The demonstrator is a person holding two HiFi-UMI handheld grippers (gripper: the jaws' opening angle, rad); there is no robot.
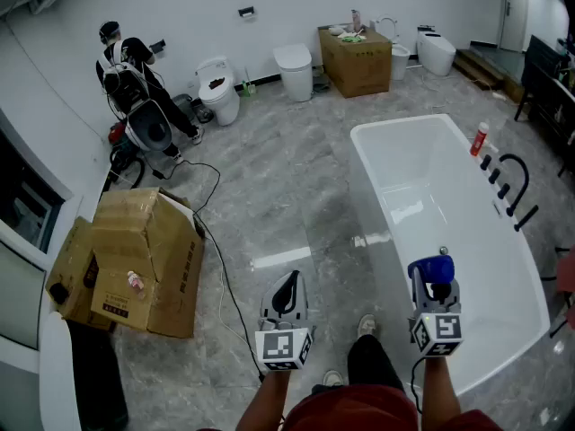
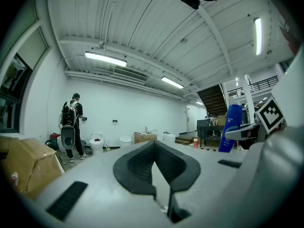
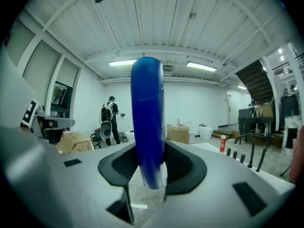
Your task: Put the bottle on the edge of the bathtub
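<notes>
my right gripper [image 1: 434,285] is closest, about 5 o'clock in the head view. its jaws are partway apart and clamped on the blue bottle [image 3: 147,113], which stands upright between them. the bottle is held up over the near end of the white bathtub [image 1: 377,137], not sitting on the rim. left gripper [image 2: 153,165] at 6 o'clock is closed, nothing in it. cardboard box [image 1: 148,259] at 8 o'clock, small red bottle [image 1: 480,139] on the tub's rim at 2.

Nothing could be read. The tall blue plastic bottle [image 2: 232,127] at right bore white lettering, too blurred to make out. The brown cardboard box [image 1: 148,263] at near left carried illegible dark print.
</notes>
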